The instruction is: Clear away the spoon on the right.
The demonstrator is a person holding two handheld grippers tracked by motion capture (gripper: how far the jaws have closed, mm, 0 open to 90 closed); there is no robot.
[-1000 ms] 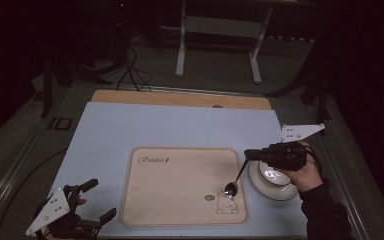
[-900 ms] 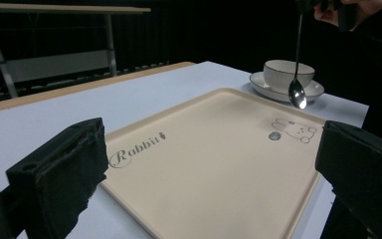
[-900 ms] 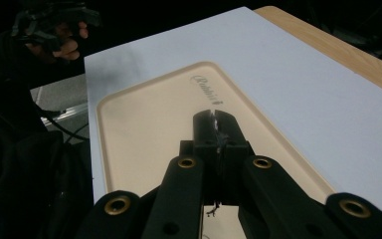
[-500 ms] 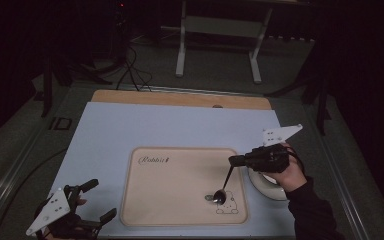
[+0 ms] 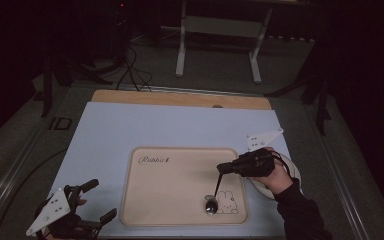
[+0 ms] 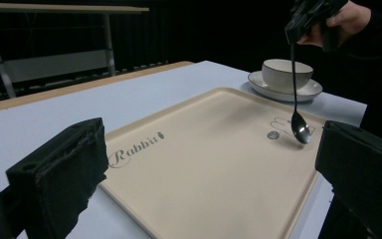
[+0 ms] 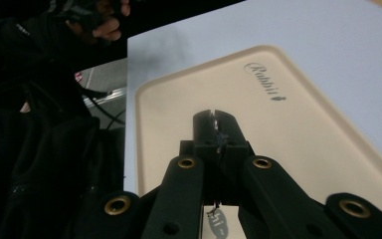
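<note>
On the pale blue table [image 5: 130, 130], my right gripper [image 5: 222, 168] pinches the dark metal spoon [image 5: 213, 198] over the beige tray's [image 5: 180, 200] near right corner, not yet laid down; left gripper [image 5: 94, 201] spread, idle.

The tray [image 5: 180, 192] is a pale cream beige, with the word "Rabbit" written near one rim in dark cursive and a small white rabbit outlined in dark lines at a corner. The table [image 5: 145, 127] has a light bluish-white top, edged along its far side by a strip of tan wood. The spoon [image 6: 298, 119] has a thin black handle and a shiny silver bowl. The cup [image 6: 287, 73] and its saucer [image 6: 258, 82] are off-white with a thin dark rim line. The right gripper [image 5: 225, 167] and left gripper [image 5: 97, 200] are black, with brass-coloured rivets on the right one, and each carries a light grey plate dotted with small dark holes. The sleeve [image 5: 300, 215] is black.
</note>
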